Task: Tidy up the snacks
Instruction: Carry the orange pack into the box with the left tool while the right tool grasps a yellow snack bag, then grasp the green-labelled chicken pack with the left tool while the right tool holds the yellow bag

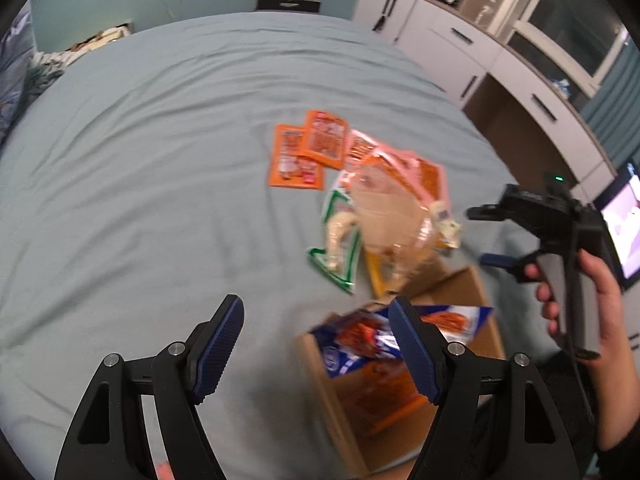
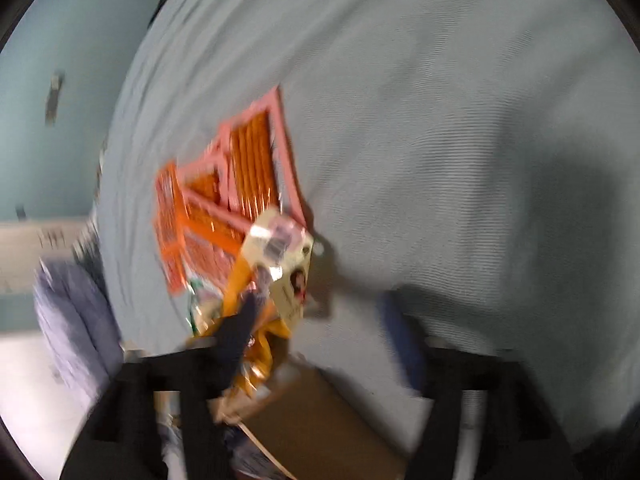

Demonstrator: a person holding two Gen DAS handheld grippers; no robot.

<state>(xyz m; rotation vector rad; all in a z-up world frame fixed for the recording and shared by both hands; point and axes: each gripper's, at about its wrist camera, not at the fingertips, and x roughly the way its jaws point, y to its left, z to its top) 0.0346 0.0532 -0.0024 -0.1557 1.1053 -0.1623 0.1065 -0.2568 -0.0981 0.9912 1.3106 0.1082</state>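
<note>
Loose snack packets lie in a pile on the blue-grey bed sheet (image 1: 140,160): orange ones (image 1: 308,152), pink ones (image 1: 384,156), a green-and-white one (image 1: 340,240) and a blurred clear bag (image 1: 384,216). A cardboard box (image 1: 468,284) at the near edge holds a blue packet (image 1: 360,336). My left gripper (image 1: 316,312) stands open over the sheet, just left of the box, with nothing between its fingers. My right gripper (image 1: 486,236), held by a hand (image 1: 592,300), is open right of the pile. In the blurred right wrist view a yellow-and-cream packet (image 2: 288,272) sits by the left finger of my open right gripper (image 2: 320,320), above the box (image 2: 320,420).
White cabinets with dark handles (image 1: 460,52) run along the right side of the bed, and a lit screen (image 1: 624,220) stands at the far right. A blue-grey cloth bundle (image 2: 72,320) lies off the bed's edge. Bedding is heaped at the far left (image 1: 40,72).
</note>
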